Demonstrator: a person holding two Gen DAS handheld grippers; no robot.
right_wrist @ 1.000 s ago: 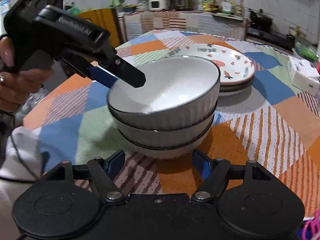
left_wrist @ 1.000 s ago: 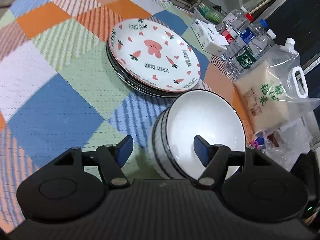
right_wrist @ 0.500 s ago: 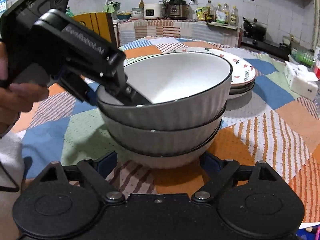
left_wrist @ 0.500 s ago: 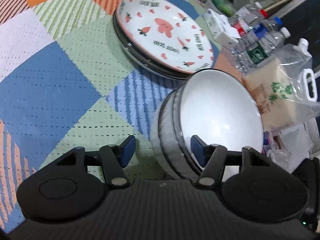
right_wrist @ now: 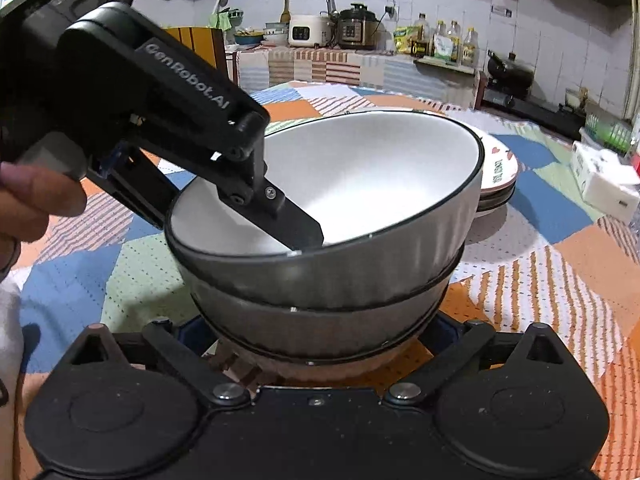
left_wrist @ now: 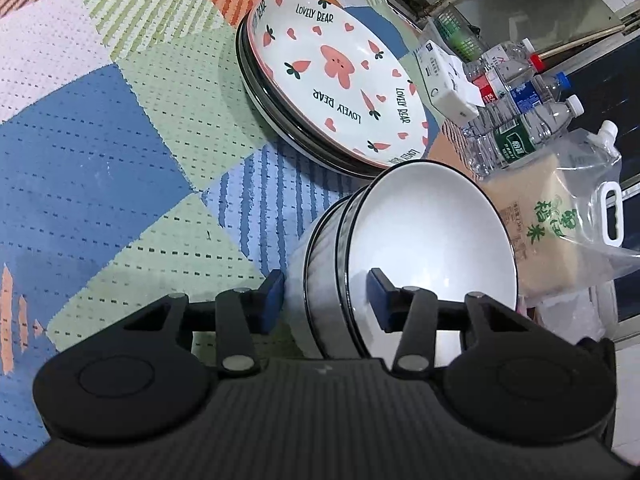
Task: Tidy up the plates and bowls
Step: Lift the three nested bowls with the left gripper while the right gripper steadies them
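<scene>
Three grey ribbed bowls with white insides are nested in a stack (left_wrist: 424, 232) (right_wrist: 360, 184), and the top bowl sits slightly tilted. My left gripper (left_wrist: 325, 296) straddles the stack's near rim. Its jaws are closing, one pad beside the outer wall and one finger (right_wrist: 296, 224) inside the top bowl against the inner wall. My right gripper (right_wrist: 320, 332) sits low at the stack's base. Its jaws are opening wide on either side of the bottom bowl and do not press on it. A pile of plates (left_wrist: 340, 80) (right_wrist: 500, 168), topped by a "Lovely Bear" plate, lies behind the bowls.
A patchwork tablecloth (left_wrist: 100, 160) covers the round table. A tissue box (left_wrist: 448, 84), water bottles (left_wrist: 520, 120) and a bag of rice (left_wrist: 552, 220) crowd the table's far edge. A person's hand (right_wrist: 36, 200) holds the left gripper. A counter with cookers (right_wrist: 352, 28) stands behind.
The left gripper sank onto the bowls' rim and its jaws narrowed around it. The right gripper's jaws widened and came in close under the stack. The top bowl tipped a little.
</scene>
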